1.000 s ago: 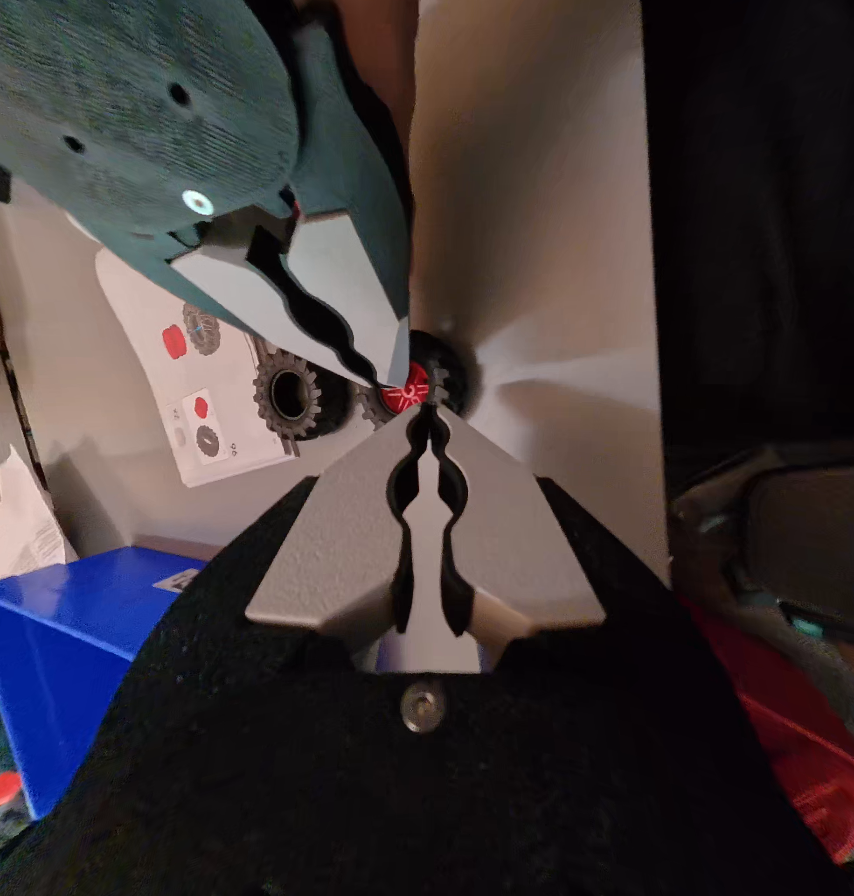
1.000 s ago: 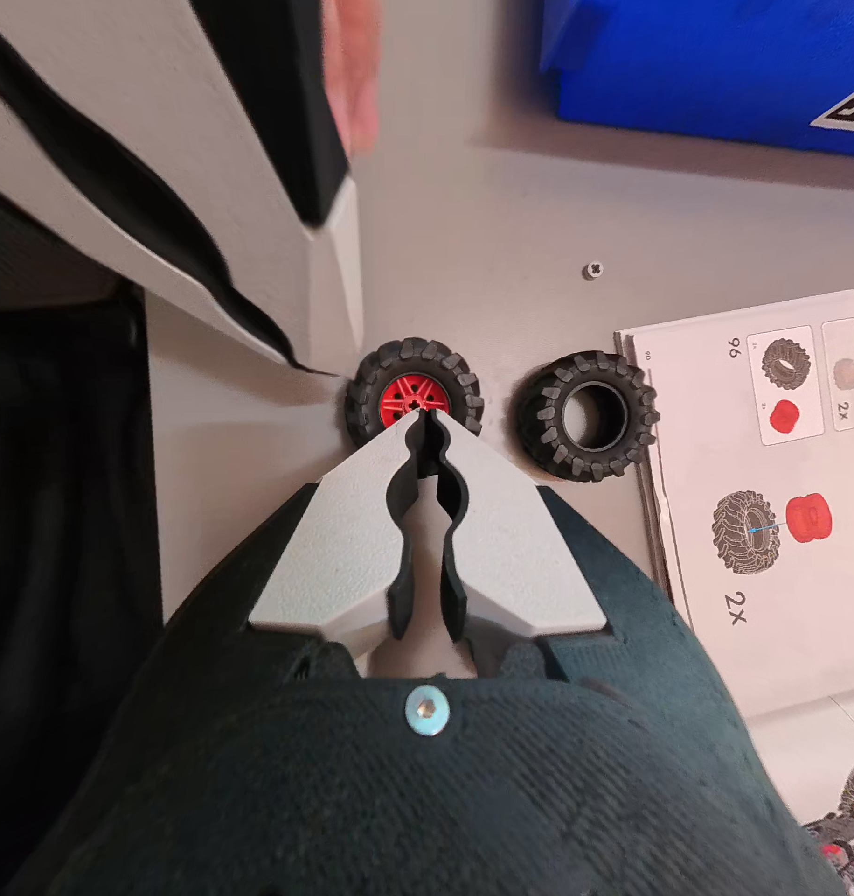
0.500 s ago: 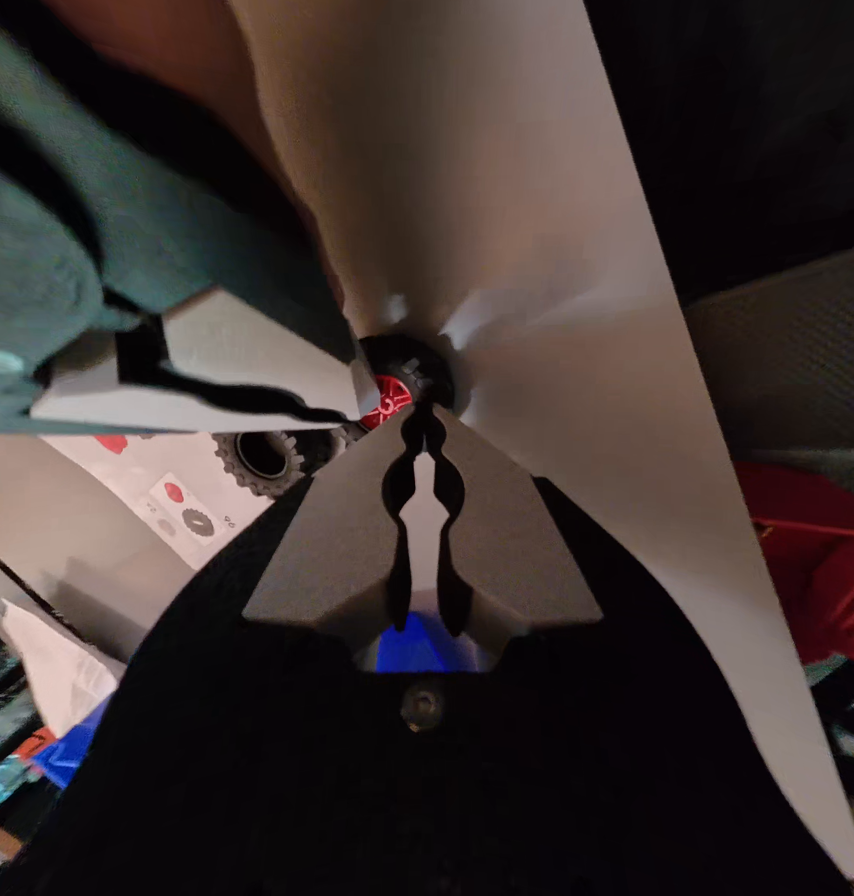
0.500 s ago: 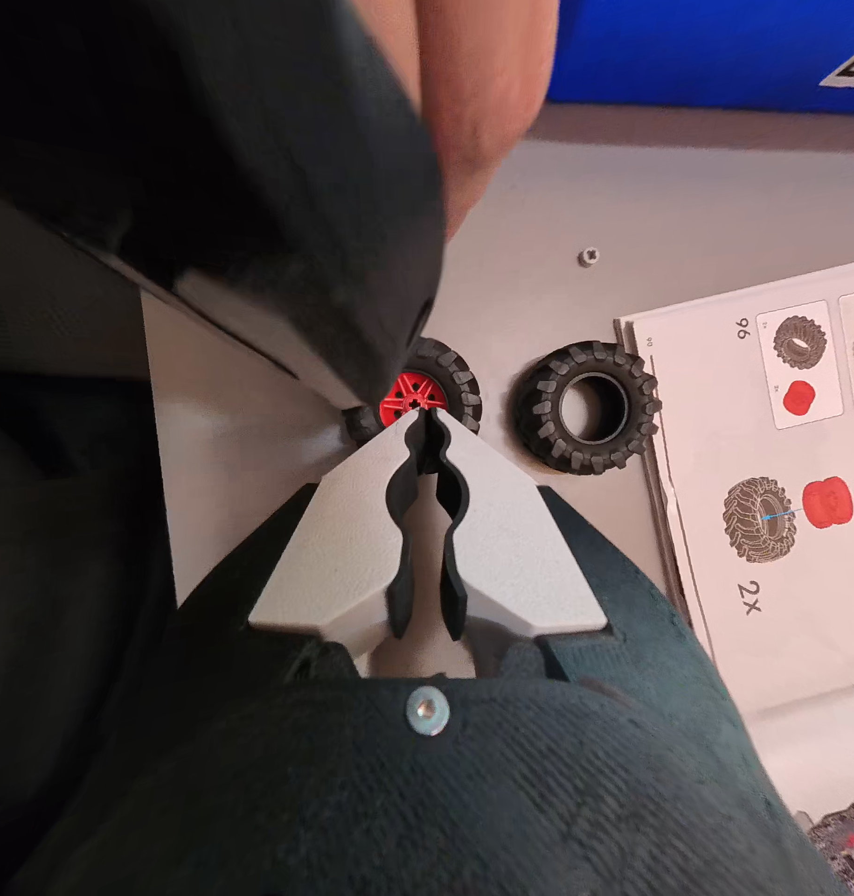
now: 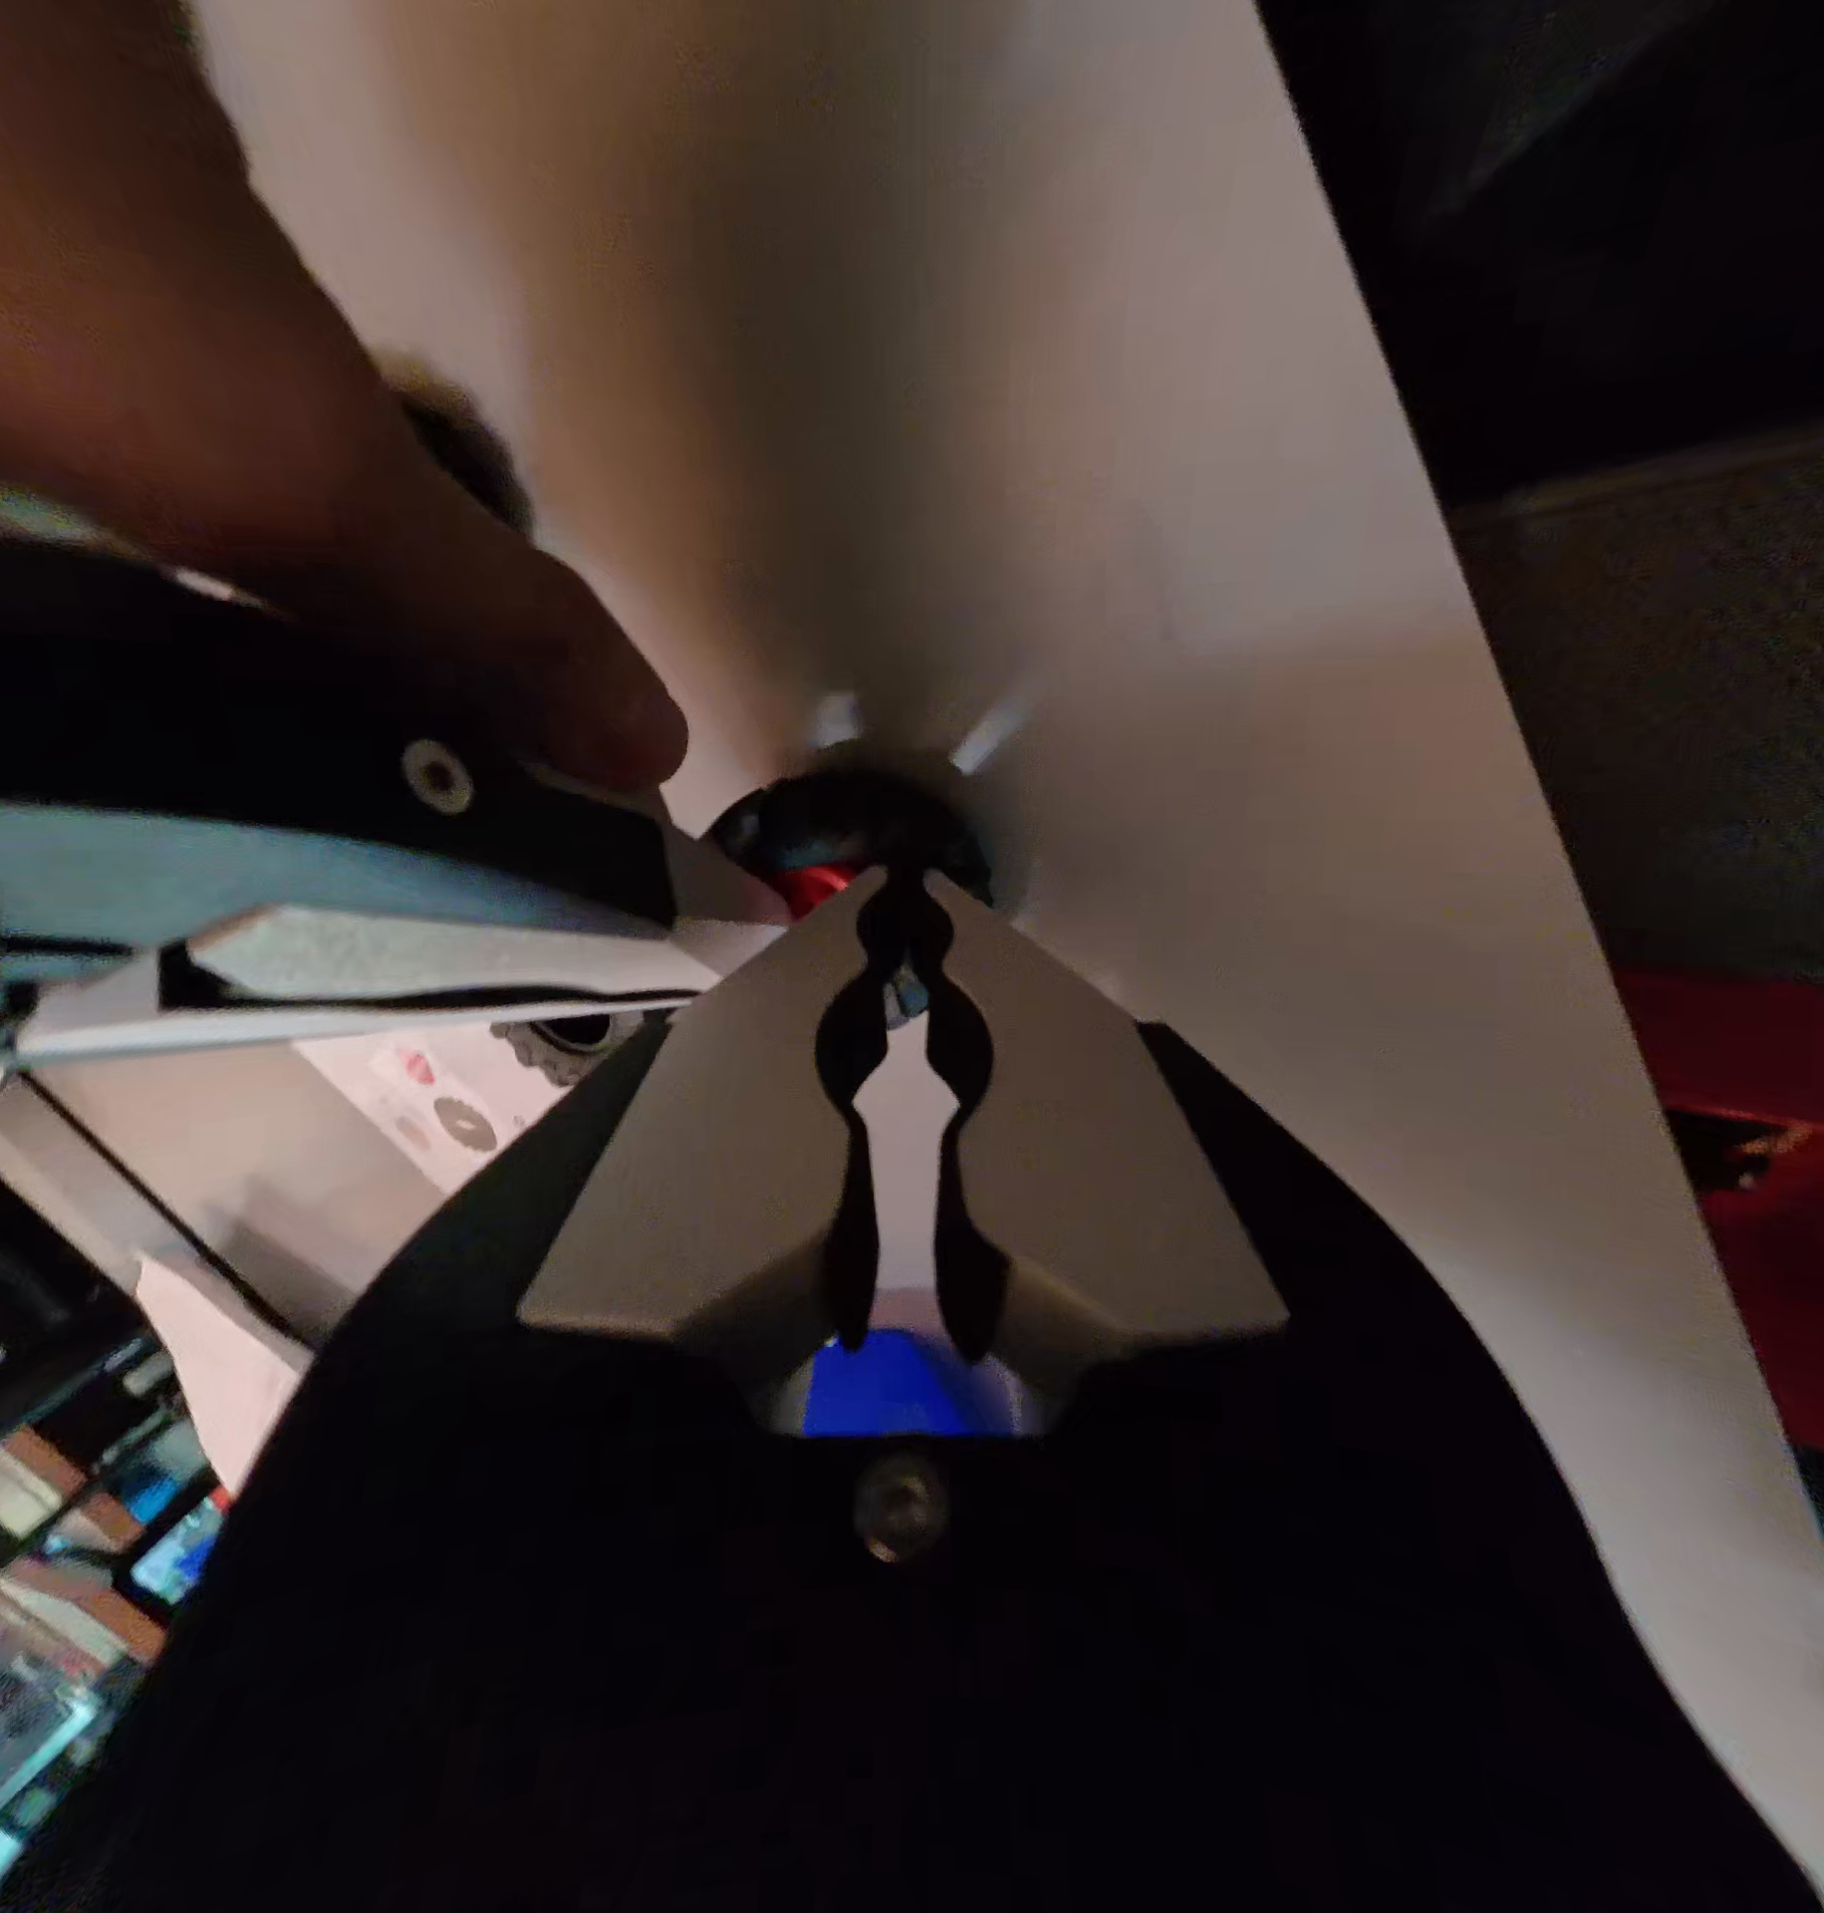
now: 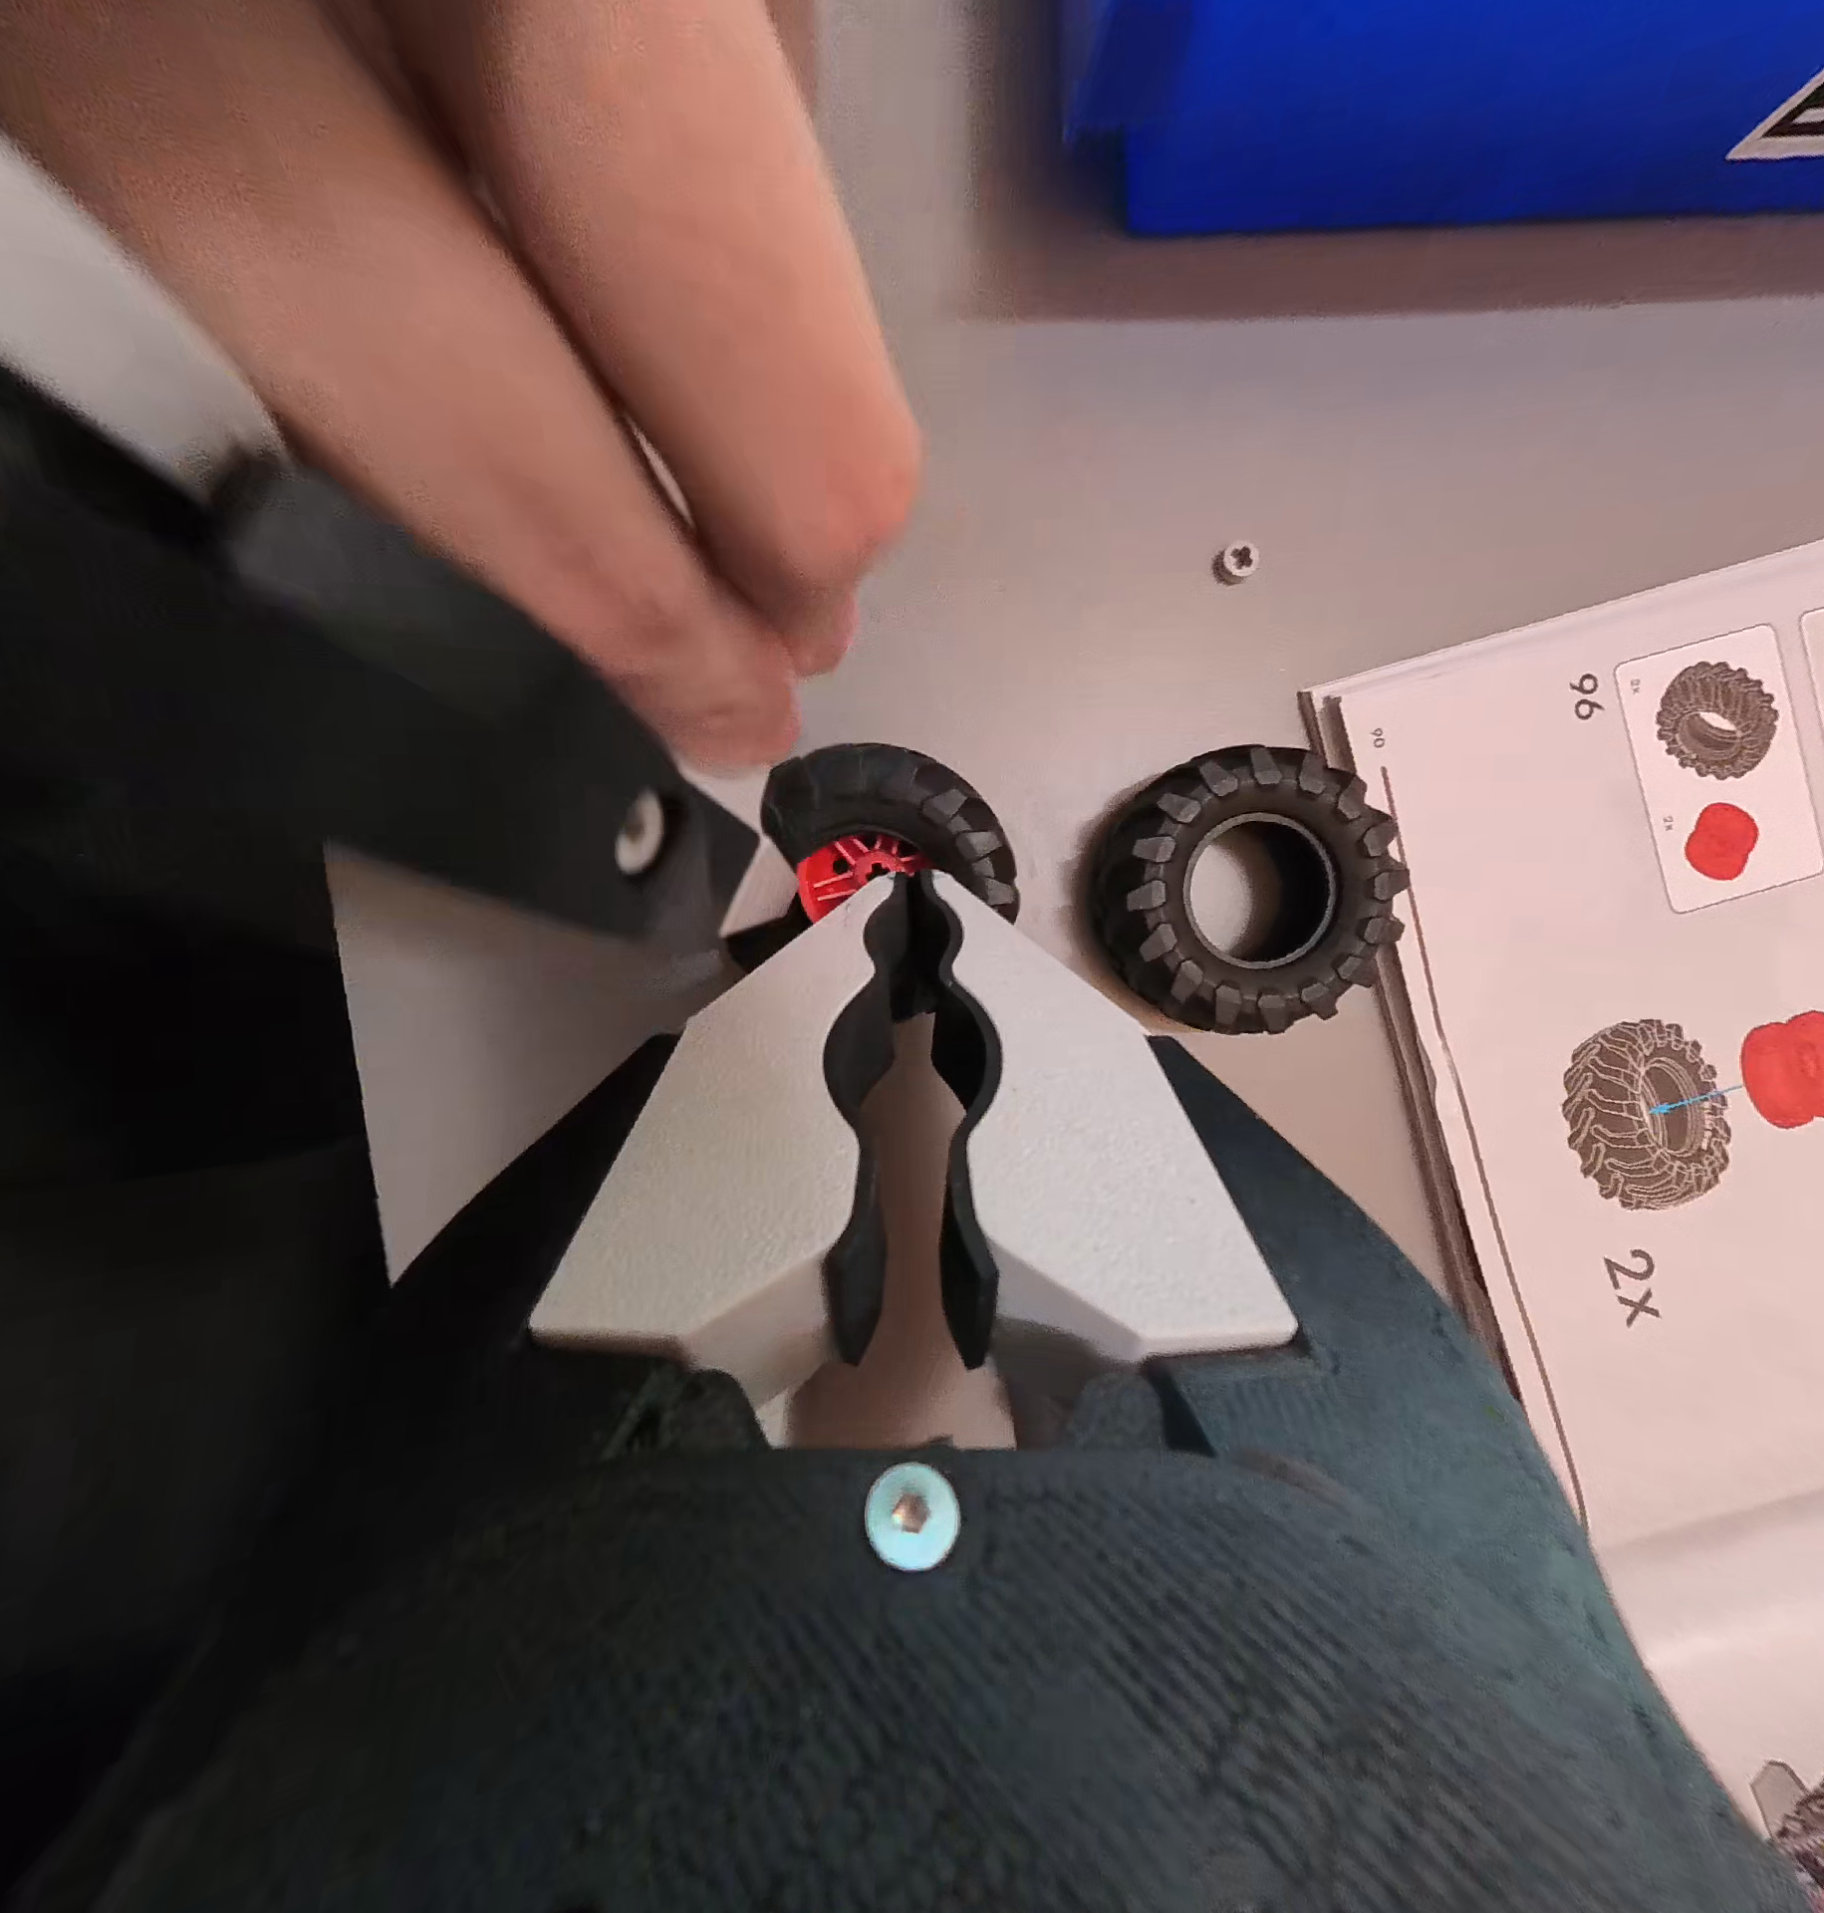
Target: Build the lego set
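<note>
A small wheel, a black tyre with a red hub (image 6: 887, 828), sits tilted on the grey table (image 6: 1094, 466). My right gripper (image 6: 905, 899) is shut, and its tips press on the hub's near side. My left gripper (image 6: 737, 890) comes in low from the left, and its tip touches the wheel's left side. In the left wrist view my left gripper (image 5: 902, 882) is shut, with its tips against the wheel (image 5: 845, 818). The right gripper (image 5: 700, 937) lies across from the left. A second black tyre (image 6: 1145, 890) without a hub lies just right of the wheel.
An open instruction booklet (image 6: 1611, 1087) lies at the right, touching the empty tyre. A blue bin (image 6: 1404, 104) stands at the back right. A person's hand (image 6: 628, 414) holds the left gripper, just above the wheel. The table's edge runs close on the left. Only a small space, under 4 cm, lies between the two pairs of fingers.
The wheel has tipped from lying flat to standing tilted. The left gripper has swung lower and flatter against it, and the hand holding it has come over the wheel. Both stay shut.
</note>
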`<state>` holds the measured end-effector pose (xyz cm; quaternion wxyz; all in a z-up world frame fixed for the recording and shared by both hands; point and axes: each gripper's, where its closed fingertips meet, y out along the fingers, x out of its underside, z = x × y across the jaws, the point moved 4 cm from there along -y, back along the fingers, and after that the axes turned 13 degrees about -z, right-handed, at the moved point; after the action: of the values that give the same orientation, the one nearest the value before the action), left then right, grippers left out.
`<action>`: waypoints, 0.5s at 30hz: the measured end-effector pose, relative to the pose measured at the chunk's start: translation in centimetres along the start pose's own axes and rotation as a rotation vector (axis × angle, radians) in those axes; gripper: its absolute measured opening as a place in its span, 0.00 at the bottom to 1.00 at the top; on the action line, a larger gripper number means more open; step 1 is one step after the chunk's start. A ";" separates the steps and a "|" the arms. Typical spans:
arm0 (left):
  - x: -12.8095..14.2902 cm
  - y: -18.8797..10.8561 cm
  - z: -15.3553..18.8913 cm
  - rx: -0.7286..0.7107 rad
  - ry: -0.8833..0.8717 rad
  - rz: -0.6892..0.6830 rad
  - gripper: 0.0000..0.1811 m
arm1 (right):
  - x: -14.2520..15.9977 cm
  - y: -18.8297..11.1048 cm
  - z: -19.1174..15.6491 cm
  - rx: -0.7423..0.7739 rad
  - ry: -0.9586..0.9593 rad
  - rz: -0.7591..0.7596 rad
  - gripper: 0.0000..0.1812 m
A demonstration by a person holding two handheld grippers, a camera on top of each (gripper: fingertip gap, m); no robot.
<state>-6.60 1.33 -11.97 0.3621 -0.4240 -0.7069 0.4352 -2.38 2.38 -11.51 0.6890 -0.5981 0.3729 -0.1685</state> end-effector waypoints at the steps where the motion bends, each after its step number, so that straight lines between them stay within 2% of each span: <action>1: 0.1 0.0 0.0 -0.023 -0.042 0.021 0.00 | 0.0 0.0 0.0 0.002 0.000 0.011 0.00; 5: 1.2 -0.9 0.0 -0.137 -0.275 0.192 0.00 | 0.2 0.0 0.1 0.014 0.005 0.056 0.00; 8: 2.7 -1.0 0.0 -0.157 -0.391 0.221 0.00 | 0.1 0.2 0.3 0.024 0.025 0.102 0.00; 13: 3.5 -1.3 -0.9 -0.185 -0.350 0.110 0.00 | 0.1 0.1 0.2 0.058 0.008 0.091 0.00; 15: 3.5 -0.7 -1.2 -0.137 -0.323 0.088 0.00 | 0.1 0.2 0.2 0.057 0.014 0.102 0.00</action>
<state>-7.12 4.73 -10.37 0.1949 -0.4026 -0.7646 0.4640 -2.18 2.52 -11.69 0.7107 -0.5573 0.4030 -0.1479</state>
